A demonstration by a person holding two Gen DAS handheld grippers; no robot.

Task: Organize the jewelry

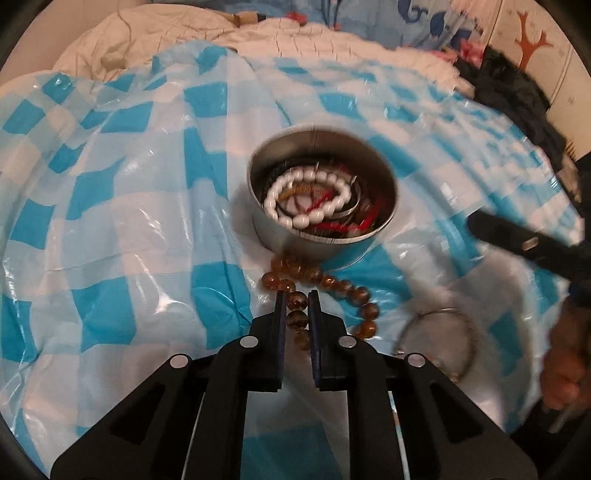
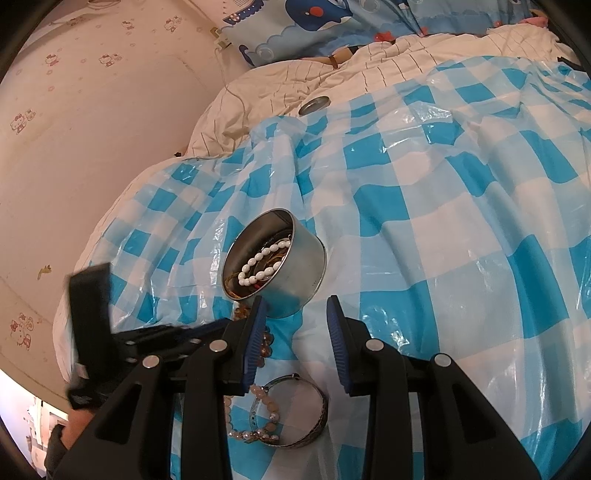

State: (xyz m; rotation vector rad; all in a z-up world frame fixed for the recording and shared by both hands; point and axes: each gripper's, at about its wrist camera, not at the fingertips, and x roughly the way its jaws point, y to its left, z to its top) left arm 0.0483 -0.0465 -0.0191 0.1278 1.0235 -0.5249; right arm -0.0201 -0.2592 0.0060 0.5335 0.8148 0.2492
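Note:
A round metal tin [image 1: 343, 245] [image 2: 303, 273] stands on a blue-and-white checked plastic sheet [image 1: 129, 221], tilted a little. In it lie a white bead bracelet [image 1: 306, 199] [image 2: 258, 266], red cord and other pieces. An amber bead bracelet [image 1: 347, 286] lies in front of the tin. My left gripper [image 1: 297, 295] is shut on a few of its beads. My right gripper [image 2: 294, 302] is open just short of the tin, with nothing between its fingers. Below it lie a silver bangle [image 2: 314, 432] and a pink bead bracelet [image 2: 266, 402].
The sheet covers a bed with a white quilt [image 2: 277, 85] and a whale-print pillow [image 2: 317, 18]. A round metal lid [image 2: 314, 105] rests on the quilt at the back. A pink wall [image 2: 92, 129] runs along the left. A dark fuzzy cloth [image 1: 517, 92] lies far right.

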